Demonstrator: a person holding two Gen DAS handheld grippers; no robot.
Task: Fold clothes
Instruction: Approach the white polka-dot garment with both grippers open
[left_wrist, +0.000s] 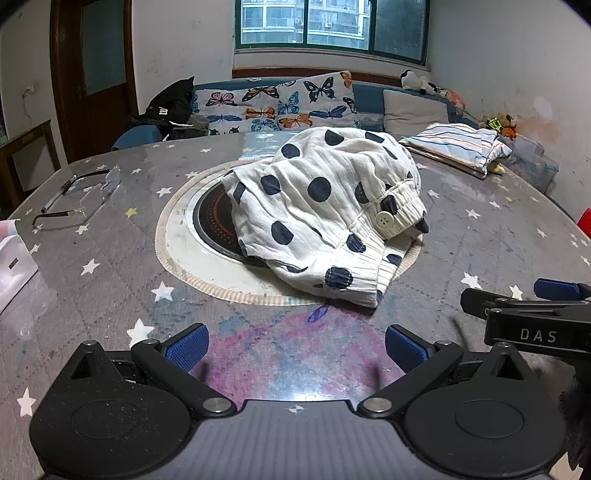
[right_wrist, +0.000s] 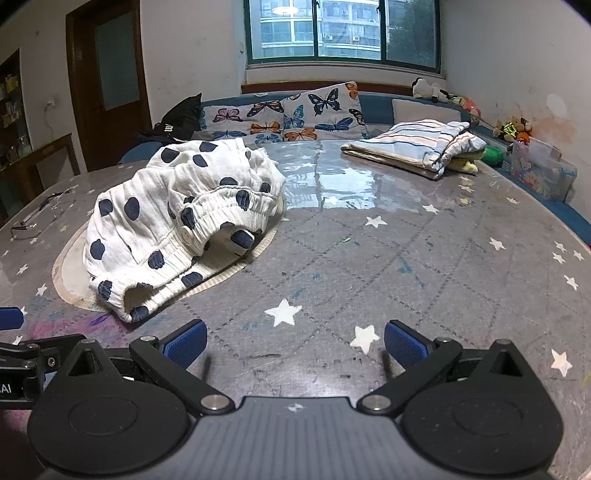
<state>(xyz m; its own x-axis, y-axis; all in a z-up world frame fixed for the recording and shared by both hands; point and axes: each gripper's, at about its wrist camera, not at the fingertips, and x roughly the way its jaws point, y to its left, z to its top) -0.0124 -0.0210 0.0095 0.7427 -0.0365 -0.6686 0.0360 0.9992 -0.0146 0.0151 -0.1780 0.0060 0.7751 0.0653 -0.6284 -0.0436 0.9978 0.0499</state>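
A crumpled white garment with dark blue polka dots (left_wrist: 317, 210) lies in a heap on the round inset in the middle of the table, with its elastic waistband and a white button (left_wrist: 384, 220) facing me. The same garment (right_wrist: 173, 225) sits left of centre in the right wrist view. My left gripper (left_wrist: 295, 349) hovers low over the table just short of the heap, open and holding nothing. My right gripper (right_wrist: 294, 345) is open too, over bare tabletop to the right of the garment. The right gripper's side (left_wrist: 524, 314) shows at the left view's right edge.
A folded striped garment (right_wrist: 417, 147) lies at the far right of the grey star-patterned table (right_wrist: 406, 258). Glasses and a pen (left_wrist: 79, 195) lie at the far left, a white box (left_wrist: 13, 258) at the left edge. Behind stands a sofa with butterfly cushions (left_wrist: 280, 103).
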